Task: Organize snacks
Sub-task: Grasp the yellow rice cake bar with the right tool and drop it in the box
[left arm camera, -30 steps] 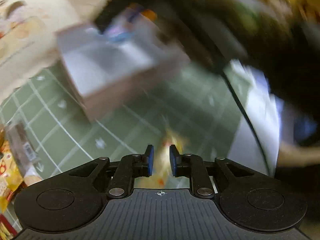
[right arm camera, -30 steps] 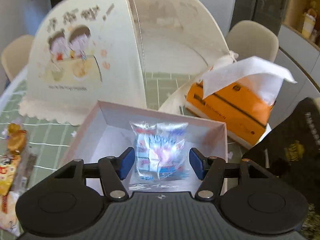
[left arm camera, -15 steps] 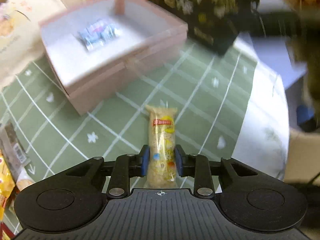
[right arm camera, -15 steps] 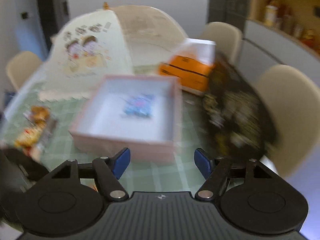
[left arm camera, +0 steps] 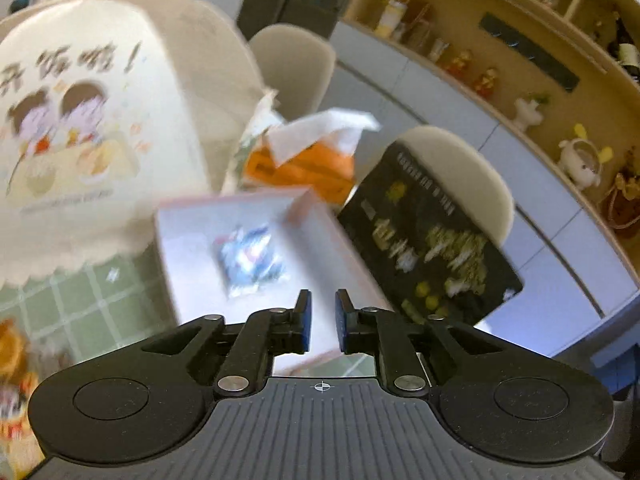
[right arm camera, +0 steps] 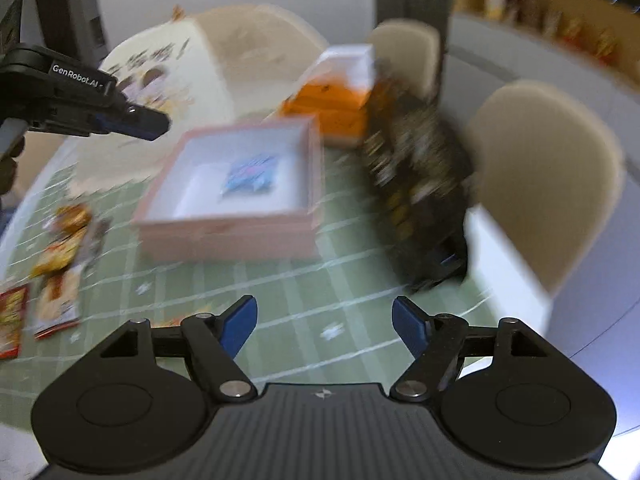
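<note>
pink box [left arm camera: 188, 272] with a blue packet [left arm camera: 250, 258] inside lies at twelve o'clock, nearest the left tool [left arm camera: 322, 308], whose jaws have just closed with nothing seen between them, while the right tool [right arm camera: 324, 316], jaws just widening, hangs open and empty.

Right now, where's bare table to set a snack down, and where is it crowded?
Free: the green tablecloth between the pink box and the open right gripper, bordered on its right by the black bag. Inside the box, white floor surrounds the single blue packet. Crowded: the table's left edge, where snack packets lie, and behind the box, by the food cover and tissue box.
</note>
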{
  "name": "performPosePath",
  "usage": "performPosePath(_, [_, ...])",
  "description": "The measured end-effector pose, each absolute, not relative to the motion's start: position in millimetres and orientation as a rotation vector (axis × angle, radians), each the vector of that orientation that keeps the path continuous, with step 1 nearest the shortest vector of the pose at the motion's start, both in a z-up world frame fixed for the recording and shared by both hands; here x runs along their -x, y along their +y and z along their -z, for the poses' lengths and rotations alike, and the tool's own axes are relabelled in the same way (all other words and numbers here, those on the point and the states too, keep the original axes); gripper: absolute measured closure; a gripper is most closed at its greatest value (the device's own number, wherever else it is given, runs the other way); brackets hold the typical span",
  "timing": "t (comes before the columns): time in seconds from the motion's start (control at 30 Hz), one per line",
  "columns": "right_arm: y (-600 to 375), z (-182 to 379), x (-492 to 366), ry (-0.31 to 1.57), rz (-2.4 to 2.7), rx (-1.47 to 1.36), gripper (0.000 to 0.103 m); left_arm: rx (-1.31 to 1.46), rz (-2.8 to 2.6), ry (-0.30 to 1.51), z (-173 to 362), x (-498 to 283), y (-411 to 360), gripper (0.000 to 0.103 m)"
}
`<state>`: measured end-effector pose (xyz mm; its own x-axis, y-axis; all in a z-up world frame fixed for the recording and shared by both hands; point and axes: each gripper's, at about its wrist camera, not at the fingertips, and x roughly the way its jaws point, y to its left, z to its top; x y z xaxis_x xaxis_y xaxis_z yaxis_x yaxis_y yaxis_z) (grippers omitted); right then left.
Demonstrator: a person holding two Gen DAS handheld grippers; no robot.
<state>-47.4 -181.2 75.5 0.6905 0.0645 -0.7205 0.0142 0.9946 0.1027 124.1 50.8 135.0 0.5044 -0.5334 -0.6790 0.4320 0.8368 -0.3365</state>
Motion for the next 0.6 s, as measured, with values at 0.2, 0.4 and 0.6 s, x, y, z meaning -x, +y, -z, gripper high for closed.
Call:
performPosePath(0.2, [-134.3, -33.4, 12.0, 1.033, -0.242, -0.448, 0.028, 0.178, 0.336, 1.02, -77.7, -71.2, 108.9, 0.084])
performPosePath(0.4, [-66.8, -12.2, -33.8, 1.125, -0.135, -0.35, 0.029, 0.292, 0.208, 1.113, -39.7, -22.4, 171.1, 0.084])
performPosePath(0.6, [-22.6, -14.2, -48.9, 1.064, -0.119, -0.072, 0.075, 0.268, 0.211, 1.104, -48.4, -2.6, 189.1, 0.084])
